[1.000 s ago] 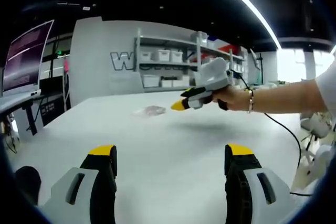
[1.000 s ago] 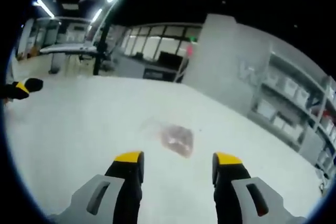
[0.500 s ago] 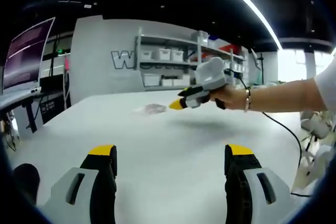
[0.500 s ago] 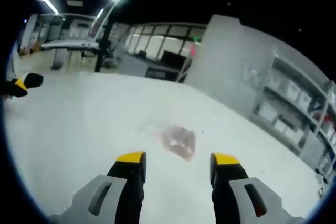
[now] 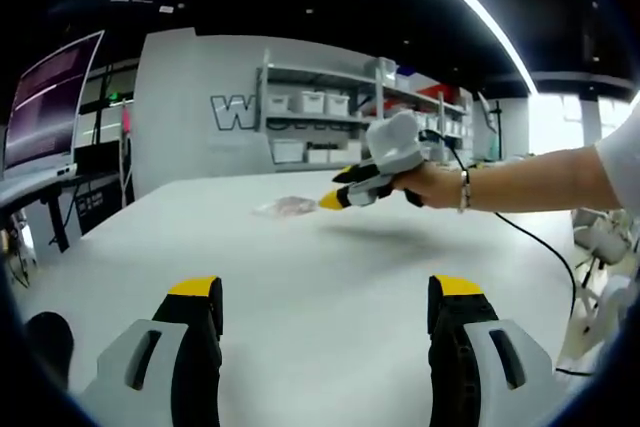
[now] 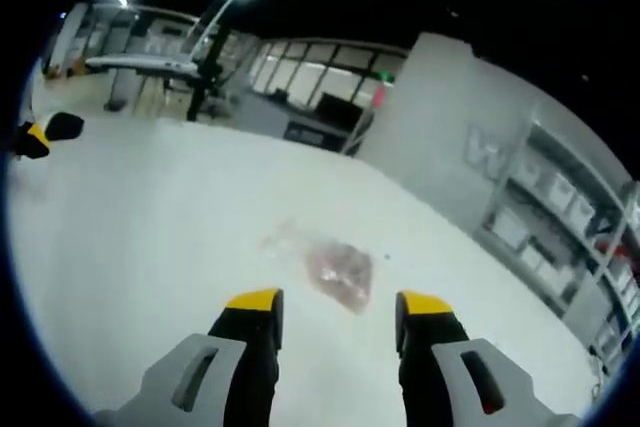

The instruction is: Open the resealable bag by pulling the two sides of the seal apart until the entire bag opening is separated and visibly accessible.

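A clear resealable bag (image 6: 336, 272) with pinkish contents lies flat on the white table (image 6: 130, 237). In the left gripper view the bag (image 5: 285, 208) looks small and far off. My right gripper (image 6: 338, 302) hovers open just short of the bag, its yellow-tipped jaws spread with nothing between them. From the left gripper view, the right gripper (image 5: 340, 196) is held by a person's hand (image 5: 430, 185) and points at the bag. My left gripper (image 5: 327, 288) stays low over the near table, open and empty, well away from the bag.
Shelves with white bins (image 5: 310, 127) stand behind the table beside a grey wall. A monitor (image 5: 50, 107) sits at the left. A black cable (image 5: 540, 247) trails from the right gripper across the table's right side. The left gripper's tip (image 6: 35, 137) shows at the far left.
The right gripper has moved closer to the bag, whose near edge now sits just above the jaw tips. The left gripper has held still.
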`<action>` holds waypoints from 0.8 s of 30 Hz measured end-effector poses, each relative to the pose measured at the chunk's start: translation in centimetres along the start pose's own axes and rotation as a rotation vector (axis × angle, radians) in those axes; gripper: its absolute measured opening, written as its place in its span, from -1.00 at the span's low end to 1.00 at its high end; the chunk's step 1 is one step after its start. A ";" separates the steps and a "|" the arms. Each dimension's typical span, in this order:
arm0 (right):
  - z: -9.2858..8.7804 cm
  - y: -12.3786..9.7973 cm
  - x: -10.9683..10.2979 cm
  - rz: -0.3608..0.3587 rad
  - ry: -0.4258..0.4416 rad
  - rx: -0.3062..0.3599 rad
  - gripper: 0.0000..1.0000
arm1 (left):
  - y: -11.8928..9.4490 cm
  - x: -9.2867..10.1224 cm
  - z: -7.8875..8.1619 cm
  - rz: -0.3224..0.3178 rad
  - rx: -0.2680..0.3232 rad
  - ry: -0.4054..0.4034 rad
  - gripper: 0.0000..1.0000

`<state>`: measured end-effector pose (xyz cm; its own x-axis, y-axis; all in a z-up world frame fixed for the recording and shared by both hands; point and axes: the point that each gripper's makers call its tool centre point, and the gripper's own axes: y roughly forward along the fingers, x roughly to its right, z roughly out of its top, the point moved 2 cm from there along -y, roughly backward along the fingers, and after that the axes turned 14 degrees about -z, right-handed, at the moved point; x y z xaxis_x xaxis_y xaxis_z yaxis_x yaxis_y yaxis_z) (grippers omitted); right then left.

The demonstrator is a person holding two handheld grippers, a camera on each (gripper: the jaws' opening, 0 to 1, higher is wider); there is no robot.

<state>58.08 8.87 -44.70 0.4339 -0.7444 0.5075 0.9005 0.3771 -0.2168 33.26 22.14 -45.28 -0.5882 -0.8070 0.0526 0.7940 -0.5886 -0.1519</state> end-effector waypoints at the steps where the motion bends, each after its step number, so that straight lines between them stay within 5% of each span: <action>1: 0.1 0.1 -0.1 0.001 0.003 0.003 -0.13 | 0.0 0.0 0.0 0.000 -0.001 0.002 0.66; 24: 0.1 1.9 -1.2 0.035 -0.140 0.024 -0.24 | -0.5 -0.4 -0.1 0.008 0.000 0.000 0.66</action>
<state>59.25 10.50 -45.57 0.4553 -0.6468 0.6118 0.8830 0.4162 -0.2171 33.11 22.72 -45.35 -0.5818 -0.8117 0.0512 0.7987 -0.5821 -0.1525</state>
